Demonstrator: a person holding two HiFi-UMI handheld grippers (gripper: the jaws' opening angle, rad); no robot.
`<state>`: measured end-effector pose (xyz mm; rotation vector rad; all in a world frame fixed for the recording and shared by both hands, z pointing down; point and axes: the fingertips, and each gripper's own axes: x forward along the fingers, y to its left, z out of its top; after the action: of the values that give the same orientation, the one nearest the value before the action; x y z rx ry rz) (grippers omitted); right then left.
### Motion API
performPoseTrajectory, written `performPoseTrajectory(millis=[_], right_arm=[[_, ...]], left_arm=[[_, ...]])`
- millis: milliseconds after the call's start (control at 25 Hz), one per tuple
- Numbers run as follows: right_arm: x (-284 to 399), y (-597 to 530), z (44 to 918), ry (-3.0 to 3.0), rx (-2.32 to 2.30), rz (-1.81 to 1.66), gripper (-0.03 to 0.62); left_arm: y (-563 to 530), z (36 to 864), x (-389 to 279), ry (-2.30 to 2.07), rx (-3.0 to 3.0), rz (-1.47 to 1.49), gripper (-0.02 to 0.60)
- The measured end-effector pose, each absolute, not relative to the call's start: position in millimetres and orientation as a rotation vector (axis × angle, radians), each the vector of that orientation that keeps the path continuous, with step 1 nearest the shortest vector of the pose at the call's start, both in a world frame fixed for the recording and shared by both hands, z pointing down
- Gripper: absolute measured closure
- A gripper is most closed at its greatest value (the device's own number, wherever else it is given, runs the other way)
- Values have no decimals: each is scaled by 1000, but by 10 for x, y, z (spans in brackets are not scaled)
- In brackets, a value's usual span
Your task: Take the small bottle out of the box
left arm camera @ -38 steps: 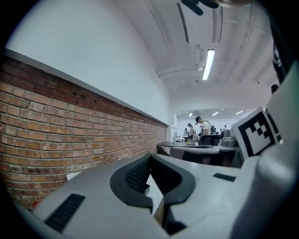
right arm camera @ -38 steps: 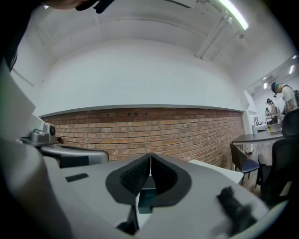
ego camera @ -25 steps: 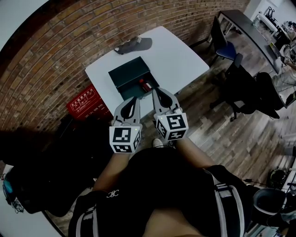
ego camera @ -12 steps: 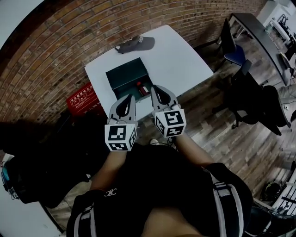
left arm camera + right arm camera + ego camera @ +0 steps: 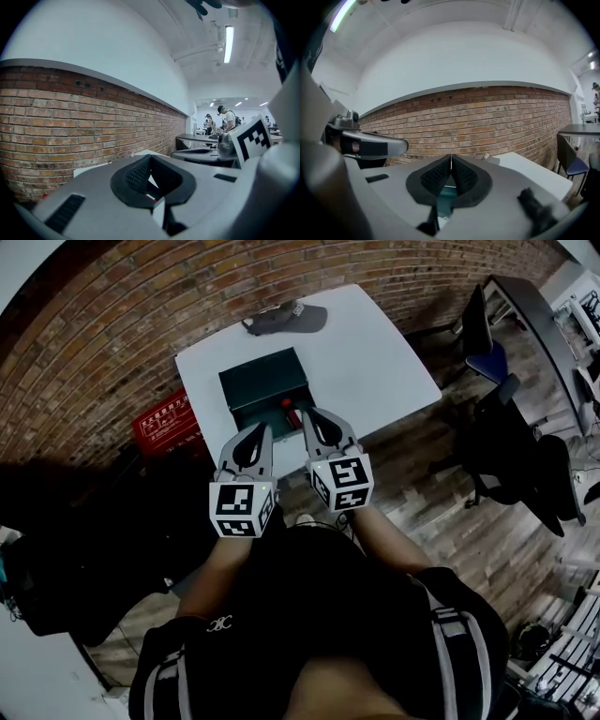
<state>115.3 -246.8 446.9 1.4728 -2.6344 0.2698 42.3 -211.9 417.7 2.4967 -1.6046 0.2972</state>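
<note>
A dark teal open box (image 5: 261,385) stands on the white table (image 5: 375,362). The small bottle (image 5: 292,410), red with a dark part, lies in the box's near right corner. My left gripper (image 5: 263,427) is shut and empty, its tip over the box's near edge. Beside it my right gripper (image 5: 309,415) is shut and empty too, its tip just short of the bottle. In the left gripper view the left gripper (image 5: 150,158) points along the brick wall. In the right gripper view the right gripper (image 5: 451,157) has its pads together, and the teal box (image 5: 447,193) shows below them.
A dark cap (image 5: 286,319) lies at the table's far edge. A red crate (image 5: 165,422) sits on the floor left of the table, against the brick wall (image 5: 112,324). Dark chairs (image 5: 487,329) and a long desk (image 5: 539,320) stand to the right.
Both grippers have edged forward toward the box and stayed shut. The view has shifted a little, with the table now slightly higher in the frame.
</note>
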Motion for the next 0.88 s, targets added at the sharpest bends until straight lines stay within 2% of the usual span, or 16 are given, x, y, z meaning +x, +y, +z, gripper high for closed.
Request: performPoseTrajectory(millis=[880], right_arm=[[545, -2975, 5543, -2335, 1235, 286, 563]], left_arm=[[-2561, 4447, -266, -1602, 2429, 313, 569]])
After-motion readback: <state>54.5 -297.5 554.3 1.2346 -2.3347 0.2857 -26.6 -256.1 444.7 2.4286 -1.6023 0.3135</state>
